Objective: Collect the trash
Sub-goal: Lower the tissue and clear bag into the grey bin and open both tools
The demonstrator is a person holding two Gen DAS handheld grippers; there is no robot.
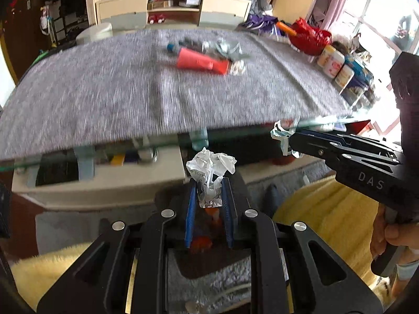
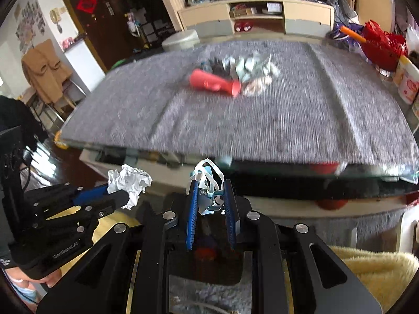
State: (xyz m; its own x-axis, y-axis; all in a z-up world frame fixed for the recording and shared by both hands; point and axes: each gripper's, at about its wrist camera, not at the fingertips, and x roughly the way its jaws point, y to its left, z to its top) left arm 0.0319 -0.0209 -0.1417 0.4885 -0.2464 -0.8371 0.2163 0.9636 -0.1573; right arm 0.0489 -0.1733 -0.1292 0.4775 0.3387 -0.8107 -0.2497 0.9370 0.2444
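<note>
My left gripper [image 1: 209,183] is shut on a crumpled white paper wad [image 1: 210,168], held in front of the table's near edge; it also shows at the left of the right wrist view [image 2: 129,183]. My right gripper [image 2: 209,185] is shut on a crumpled white and light-blue face mask [image 2: 208,180], also off the near edge; the mask shows in the left wrist view [image 1: 281,134]. On the grey cloth-covered table [image 1: 104,91] lies a trash pile: a red tube [image 1: 201,61], a blue-capped item [image 1: 171,48] and crumpled foil and paper [image 1: 227,48].
A red bag [image 1: 311,36] and several jars [image 1: 332,61] stand along the table's right side. A cream TV cabinet [image 1: 172,10] is behind. A yellow fluffy cover [image 1: 327,209] and grey rug lie below the grippers. The table has a glass edge with a shelf underneath.
</note>
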